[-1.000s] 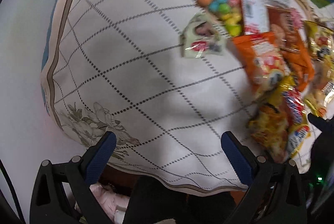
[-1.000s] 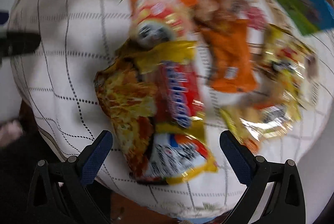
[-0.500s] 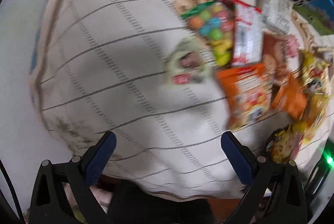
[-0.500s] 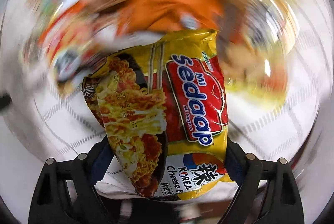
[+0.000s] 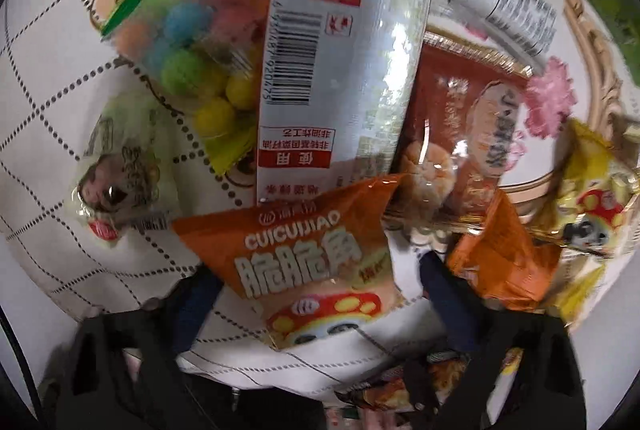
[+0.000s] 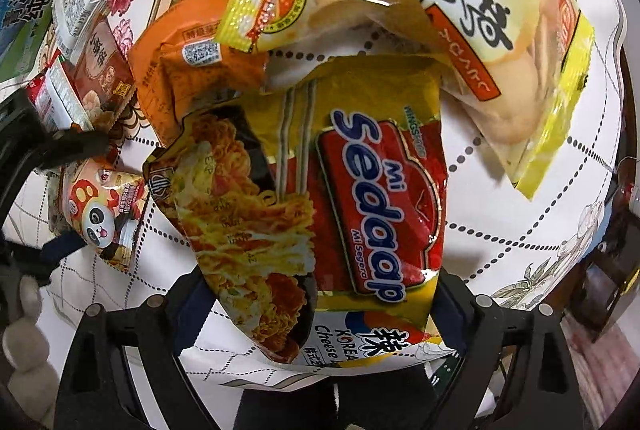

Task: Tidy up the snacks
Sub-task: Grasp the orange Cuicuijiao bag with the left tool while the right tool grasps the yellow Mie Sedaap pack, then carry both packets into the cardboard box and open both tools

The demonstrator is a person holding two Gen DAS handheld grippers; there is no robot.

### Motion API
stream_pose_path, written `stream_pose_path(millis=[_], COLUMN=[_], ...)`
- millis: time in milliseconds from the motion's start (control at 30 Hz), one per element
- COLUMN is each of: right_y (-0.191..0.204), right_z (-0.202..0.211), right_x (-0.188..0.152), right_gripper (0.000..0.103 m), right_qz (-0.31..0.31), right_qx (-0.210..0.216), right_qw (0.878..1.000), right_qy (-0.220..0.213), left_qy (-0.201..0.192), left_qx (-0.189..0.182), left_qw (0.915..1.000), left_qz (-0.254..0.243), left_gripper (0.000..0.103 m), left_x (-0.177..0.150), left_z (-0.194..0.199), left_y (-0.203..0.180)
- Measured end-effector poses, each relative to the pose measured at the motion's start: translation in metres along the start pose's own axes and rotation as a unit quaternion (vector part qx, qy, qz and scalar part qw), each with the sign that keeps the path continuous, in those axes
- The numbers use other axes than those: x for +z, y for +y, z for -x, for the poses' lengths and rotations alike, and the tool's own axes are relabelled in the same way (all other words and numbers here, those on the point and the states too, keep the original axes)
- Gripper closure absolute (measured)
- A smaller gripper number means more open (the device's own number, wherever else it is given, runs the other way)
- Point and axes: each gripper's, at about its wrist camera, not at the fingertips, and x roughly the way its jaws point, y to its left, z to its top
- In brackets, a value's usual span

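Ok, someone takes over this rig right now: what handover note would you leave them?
Left claw: open, jaws just closing around the orange snack bag, not yet pressing it.
Right claw: gripping the noodle packet by its sides; jaws just eased open slightly.
The candy bag and other packets lie heaped on the tablecloth.
Done: nothing visibly sorted.
To do: finish both pickups, then sort the heap.
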Motion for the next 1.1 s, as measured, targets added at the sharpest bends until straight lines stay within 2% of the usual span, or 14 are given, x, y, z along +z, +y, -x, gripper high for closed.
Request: stream_pose_path(millis=[33, 67, 133, 267, 367, 567, 733, 867, 933, 1000, 1100], right_y=[0.005, 0.007, 0.009, 0.028, 0.031, 0.034, 0.034, 0.032, 0.033, 0.038, 0.034], right_z=[-0.002, 0.0, -0.002, 0.0, -0.009, -0.037, -0.038, -0.043, -0.049, -0.053, -0.055], right_x=[0.009, 0.007, 0.009, 0.0, -0.004, -0.001, -0.009, -0.02, -0.025, -0.033, -0.045], right_gripper=[0.009, 0.009, 0.009, 0.01, 0.009, 0.005, 0.005, 0.006, 0.012, 0.014, 0.016], right_qz=[0.0, 0.001, 0.007, 0.031, 0.045, 0.068, 0.076, 0.076, 0.077, 0.076, 0.075], right_qx=[-0.002, -0.003, -0.006, -0.027, -0.029, -0.038, -0.041, -0.056, -0.069, -0.074, -0.067], right_qw=[1.0, 1.0, 1.0, 0.999, 0.998, 0.997, 0.996, 0.995, 0.995, 0.994, 0.995], right_qy=[0.001, 0.003, 0.007, 0.004, 0.016, 0.023, 0.024, 0.024, 0.014, 0.004, -0.008], left_qy=[-0.006, -0.01, -0.028, -0.06, -0.065, -0.061, -0.069, -0.08, -0.084, -0.089, -0.094], left_qx=[0.012, 0.017, 0.043, 0.113, 0.144, 0.126, 0.108, 0.107, 0.106, 0.107, 0.11], left_qw=[0.9998, 0.9994, 0.9965, 0.9816, 0.9717, 0.9778, 0.9795, 0.9775, 0.9774, 0.976, 0.9743], left_qz=[-0.015, -0.028, -0.066, -0.142, -0.175, -0.156, -0.156, -0.163, -0.163, -0.167, -0.172], left_gripper=[0.031, 0.032, 0.042, 0.042, 0.04, 0.04, 0.041, 0.049, 0.05, 0.05, 0.051], left_x=[-0.002, -0.005, -0.019, -0.053, -0.072, -0.069, -0.038, -0.051, -0.052, -0.057, -0.083], left_z=[-0.002, -0.002, -0.002, -0.005, -0.019, -0.041, -0.024, -0.021, -0.017, -0.013, -0.003], left_y=[-0.001, -0.002, -0.003, 0.007, 0.018, 0.039, 0.069, 0.075, 0.067, 0.07, 0.064])
